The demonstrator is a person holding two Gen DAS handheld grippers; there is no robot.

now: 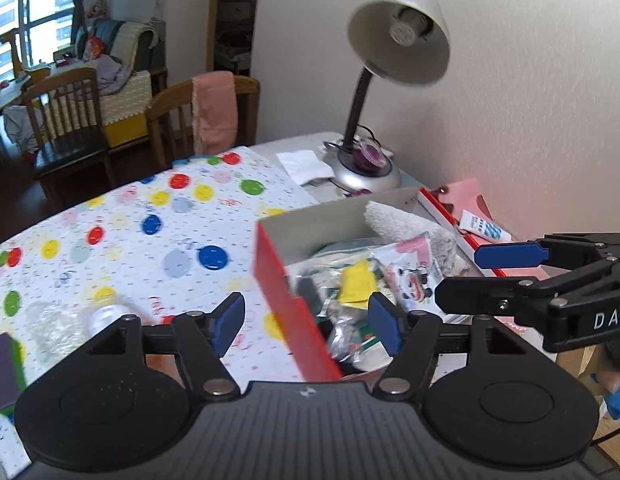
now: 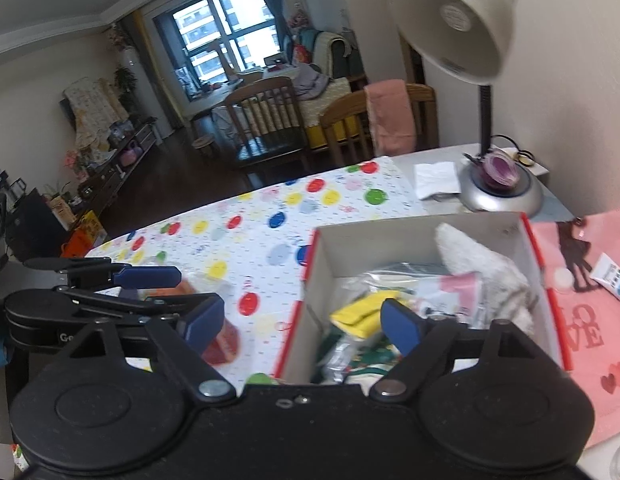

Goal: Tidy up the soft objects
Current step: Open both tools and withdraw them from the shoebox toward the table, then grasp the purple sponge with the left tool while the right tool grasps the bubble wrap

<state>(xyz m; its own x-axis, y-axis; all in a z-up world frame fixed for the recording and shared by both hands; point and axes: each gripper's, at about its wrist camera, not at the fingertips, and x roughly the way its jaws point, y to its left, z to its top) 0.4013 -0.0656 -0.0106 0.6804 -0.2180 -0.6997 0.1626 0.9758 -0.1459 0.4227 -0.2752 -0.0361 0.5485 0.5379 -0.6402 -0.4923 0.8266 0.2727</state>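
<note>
A red cardboard box [image 1: 284, 284] [image 2: 430, 236] stands on the table and holds a white fluffy towel [image 1: 410, 226] [image 2: 486, 264], a yellow cloth [image 1: 356, 280] [image 2: 360, 314] and several plastic-wrapped soft items [image 1: 406, 272]. My left gripper [image 1: 306, 322] is open and empty, its fingers straddling the box's near left wall. My right gripper [image 2: 300, 322] is open and empty above the box's left wall; it also shows in the left wrist view [image 1: 490, 272], at the box's right side. The left gripper shows in the right wrist view [image 2: 150, 280], left of the box.
A polka-dot tablecloth [image 1: 150, 224] [image 2: 270, 216] covers the table. A grey desk lamp [image 1: 398, 40] [image 2: 454, 20] stands behind the box by the wall. A pink "LOVE" bag [image 2: 590, 320] lies to the right. A clear plastic bottle [image 1: 106, 312] lies at the left. Wooden chairs [image 1: 66, 112] stand beyond.
</note>
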